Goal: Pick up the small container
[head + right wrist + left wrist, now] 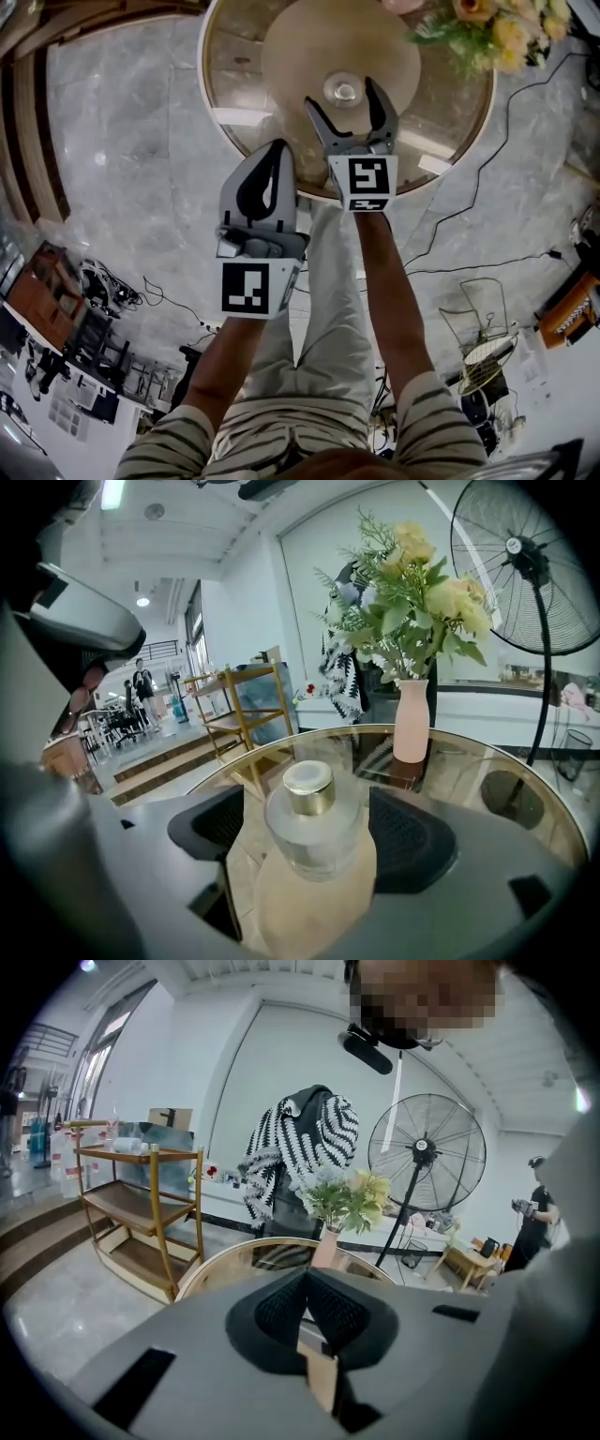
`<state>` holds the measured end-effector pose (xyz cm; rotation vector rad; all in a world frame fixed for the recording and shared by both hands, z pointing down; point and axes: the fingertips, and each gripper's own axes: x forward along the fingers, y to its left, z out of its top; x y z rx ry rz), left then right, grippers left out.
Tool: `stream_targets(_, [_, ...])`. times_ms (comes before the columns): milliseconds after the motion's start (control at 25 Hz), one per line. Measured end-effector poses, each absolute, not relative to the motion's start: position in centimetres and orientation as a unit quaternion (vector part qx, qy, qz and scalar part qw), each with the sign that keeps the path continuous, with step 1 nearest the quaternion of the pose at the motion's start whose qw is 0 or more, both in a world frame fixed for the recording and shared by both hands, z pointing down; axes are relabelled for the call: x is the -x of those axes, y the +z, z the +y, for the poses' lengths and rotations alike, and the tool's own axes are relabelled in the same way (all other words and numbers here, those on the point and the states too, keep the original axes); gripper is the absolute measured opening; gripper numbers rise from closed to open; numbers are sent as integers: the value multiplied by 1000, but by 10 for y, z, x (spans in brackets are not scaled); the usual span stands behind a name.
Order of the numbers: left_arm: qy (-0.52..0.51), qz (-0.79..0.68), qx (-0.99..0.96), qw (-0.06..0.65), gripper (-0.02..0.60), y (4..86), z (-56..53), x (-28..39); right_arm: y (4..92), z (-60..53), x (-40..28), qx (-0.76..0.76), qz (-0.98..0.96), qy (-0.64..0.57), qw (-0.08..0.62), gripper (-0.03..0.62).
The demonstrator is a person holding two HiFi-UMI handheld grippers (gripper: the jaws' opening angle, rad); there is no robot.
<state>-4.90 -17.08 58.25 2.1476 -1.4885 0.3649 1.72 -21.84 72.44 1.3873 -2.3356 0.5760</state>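
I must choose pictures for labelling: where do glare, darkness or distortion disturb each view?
Head view: bright glare strips on the glass table, room edges strongly curved. Right gripper view: small container fairly clear, corners dark. Left gripper view: corners dark, the near left claw looks soft.

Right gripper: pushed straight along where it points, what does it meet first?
The small container, a clear bottle with a gold cap. It already stands between the open jaws of the right gripper, pads apparently not touching it. The pink vase stands farther behind; depth is uncertain.
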Motion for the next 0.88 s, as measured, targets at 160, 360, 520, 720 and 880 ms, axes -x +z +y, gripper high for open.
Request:
stream_targets(160, [136, -540, -793, 247, -2, 585, -175, 47, 735, -223, -16, -490, -827, 198, 192, 413])
stream_targets(360, [136, -545, -789, 248, -2, 588, -178, 50, 744, -228, -14, -484, -829, 192, 203, 414])
stream_targets(520, [136, -543, -790, 251, -2, 589, -179, 50, 748, -233, -13, -482, -830, 185, 209, 408])
stream_targets(720, [132, -540, -792, 252, -2, 588, -179, 47, 752, -235, -11, -484, -830, 184, 209, 405])
stream_targets(880, [133, -537, -794, 250, -2, 590, -177, 43, 757, -235, -10, -487, -829, 174, 213, 399])
